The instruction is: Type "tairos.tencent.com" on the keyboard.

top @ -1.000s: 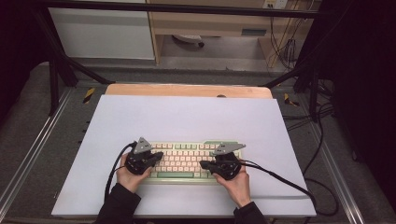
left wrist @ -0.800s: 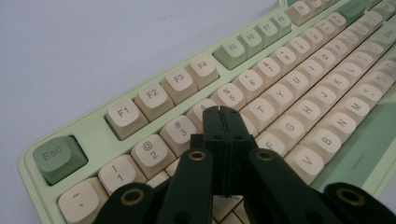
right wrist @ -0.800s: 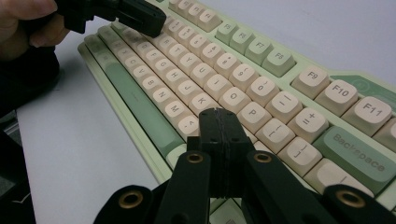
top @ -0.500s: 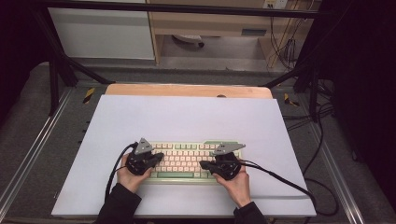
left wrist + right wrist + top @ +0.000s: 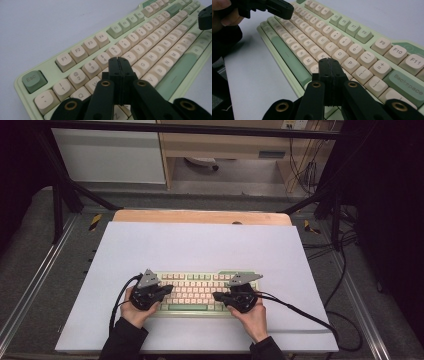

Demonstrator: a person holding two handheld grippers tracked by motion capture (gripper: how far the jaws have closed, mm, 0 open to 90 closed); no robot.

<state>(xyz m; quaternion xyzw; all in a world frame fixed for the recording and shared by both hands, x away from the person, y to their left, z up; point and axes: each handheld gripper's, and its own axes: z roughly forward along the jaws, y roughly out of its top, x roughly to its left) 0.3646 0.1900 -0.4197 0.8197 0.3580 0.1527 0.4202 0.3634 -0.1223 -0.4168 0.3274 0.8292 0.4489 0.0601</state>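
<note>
Your left gripper (image 5: pixel 167 289) and right gripper (image 5: pixel 218 296), both pressed together and pinching nothing, hover over the keyboard (image 5: pixel 200 290) on the surface (image 5: pixel 200 245).

change: none seen | left gripper (image 5: pixel 167 290), right gripper (image 5: pixel 218 296), keyboard (image 5: pixel 192 282) unmoved

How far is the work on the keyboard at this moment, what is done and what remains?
Done: the keyboard lies flat on the white mat, and both jaw pairs are shut. In hand: the left hand-held gripper is poised over the keys near E and R, the right hand-held gripper over the keys near L and P. Left: the pressing itself; whether any key is down I cannot tell.
</note>
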